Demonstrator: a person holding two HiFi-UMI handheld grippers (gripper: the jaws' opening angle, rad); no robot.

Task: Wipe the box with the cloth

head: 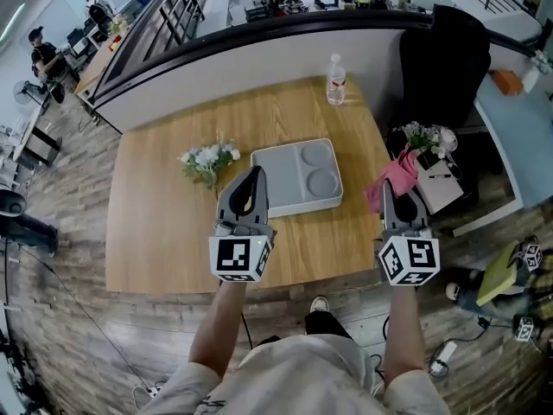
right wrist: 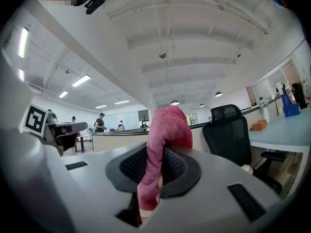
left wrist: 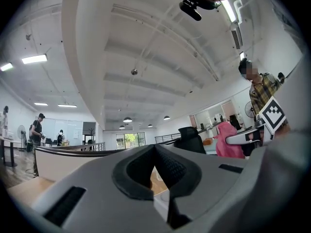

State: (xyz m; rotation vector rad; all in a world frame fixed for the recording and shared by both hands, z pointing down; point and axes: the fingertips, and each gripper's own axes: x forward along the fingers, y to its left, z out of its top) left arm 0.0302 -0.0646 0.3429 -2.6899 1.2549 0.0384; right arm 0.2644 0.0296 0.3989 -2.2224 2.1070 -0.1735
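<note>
The box (head: 294,180) is a flat grey container with one large recess and two round ones, lying in the middle of the wooden table (head: 164,232). My left gripper (head: 255,175) hovers over its near left corner, shut and empty; in the left gripper view its jaws (left wrist: 155,152) point up at the ceiling. My right gripper (head: 397,193) is held off the table's right edge, shut on a pink cloth (head: 393,173). In the right gripper view the cloth (right wrist: 163,135) stands up out of the jaws and droops between them.
A bunch of white flowers (head: 207,161) lies left of the box. A water bottle (head: 336,80) stands at the table's far edge. A black chair (head: 445,59) is at the far right, with more flowers (head: 423,137) and a notebook (head: 439,190) beside the table.
</note>
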